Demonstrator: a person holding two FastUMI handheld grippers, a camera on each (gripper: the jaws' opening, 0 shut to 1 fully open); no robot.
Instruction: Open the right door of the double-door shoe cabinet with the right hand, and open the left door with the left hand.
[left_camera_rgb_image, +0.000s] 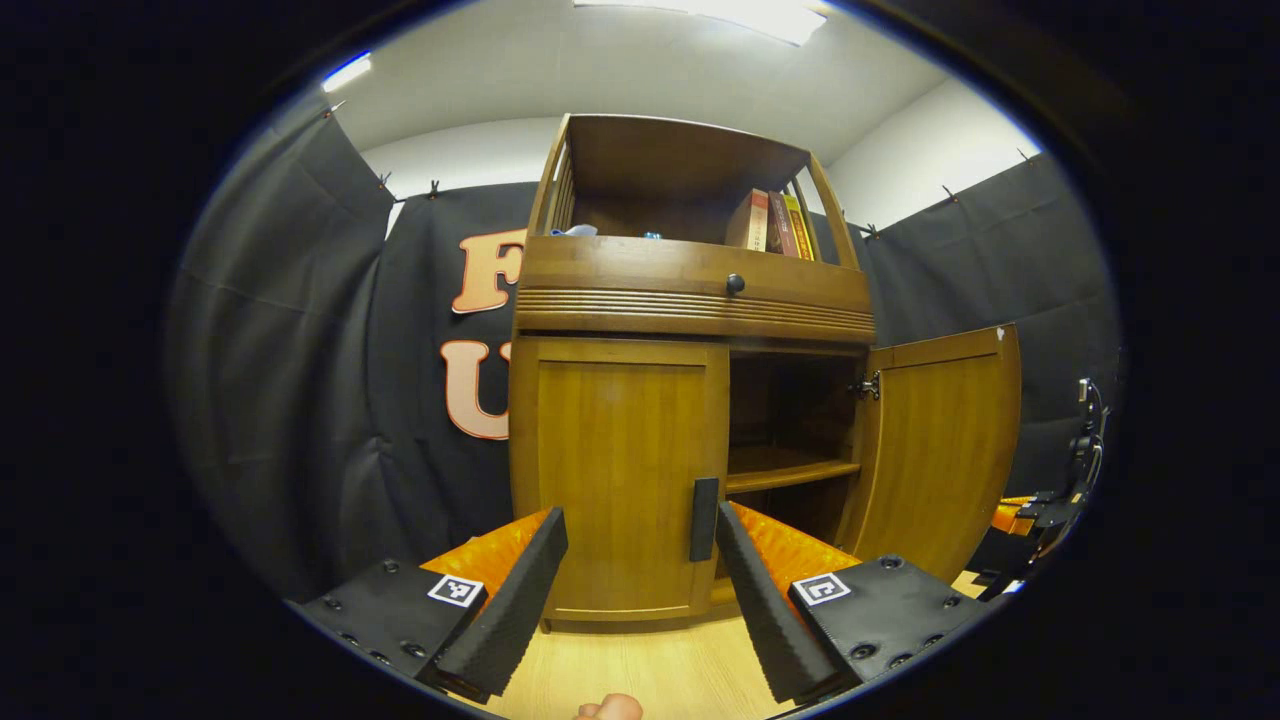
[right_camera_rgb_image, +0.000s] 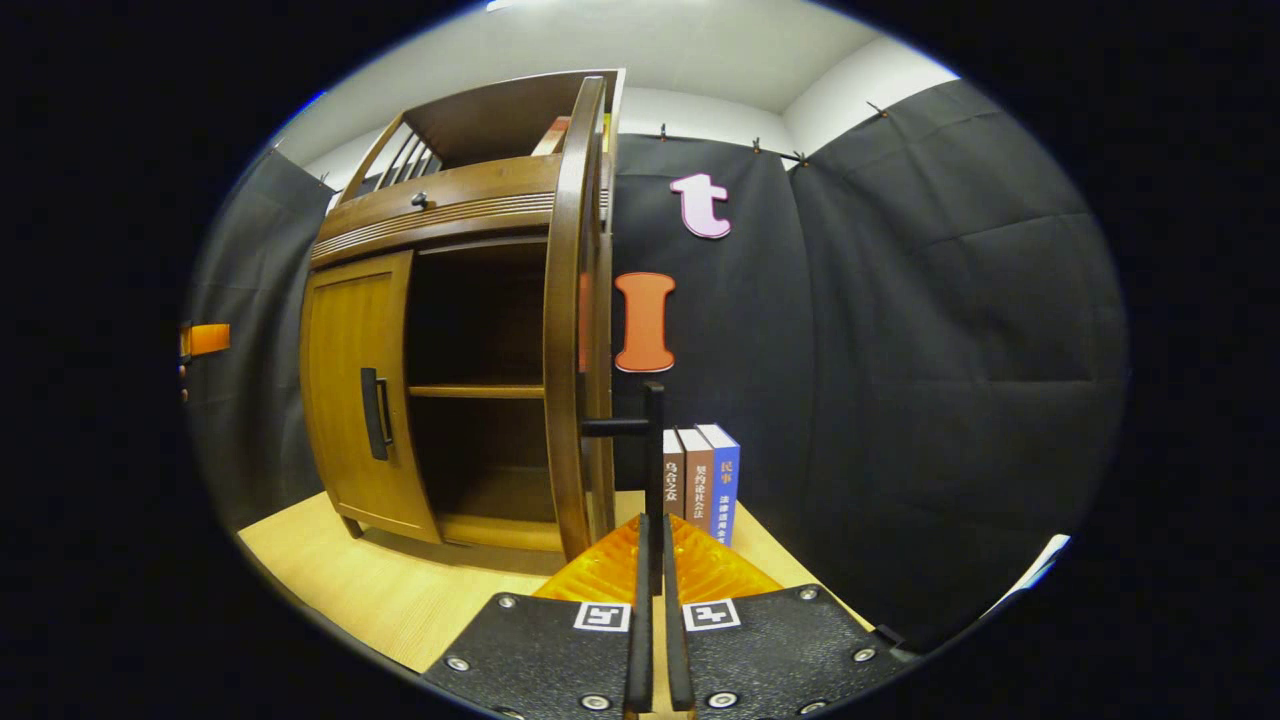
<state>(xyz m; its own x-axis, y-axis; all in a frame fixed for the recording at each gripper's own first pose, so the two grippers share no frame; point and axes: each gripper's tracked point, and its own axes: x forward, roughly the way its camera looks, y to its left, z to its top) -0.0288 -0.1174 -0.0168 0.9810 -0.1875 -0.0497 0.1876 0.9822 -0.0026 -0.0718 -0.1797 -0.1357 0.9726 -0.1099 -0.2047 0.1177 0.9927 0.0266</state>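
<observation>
The wooden shoe cabinet (left_camera_rgb_image: 690, 290) stands on a light wood surface. Its left door (left_camera_rgb_image: 620, 470) is closed, with a dark vertical handle (left_camera_rgb_image: 704, 518) at its inner edge. My left gripper (left_camera_rgb_image: 635, 605) is open, close in front of that door, and the handle sits just inside the right finger (left_camera_rgb_image: 760, 600). The right door (left_camera_rgb_image: 940, 450) is swung wide open, baring an inner shelf (left_camera_rgb_image: 790, 472). In the right gripper view that door (right_camera_rgb_image: 568, 330) shows edge-on, and my right gripper (right_camera_rgb_image: 653, 600) is shut on its dark handle (right_camera_rgb_image: 654, 450).
A drawer with a round knob (left_camera_rgb_image: 735, 284) runs above the doors, and books (left_camera_rgb_image: 775, 222) stand in the open top shelf. Three more books (right_camera_rgb_image: 702, 482) stand against the cloth wall right of the cabinet. A bit of a hand (left_camera_rgb_image: 610, 708) shows at the bottom edge.
</observation>
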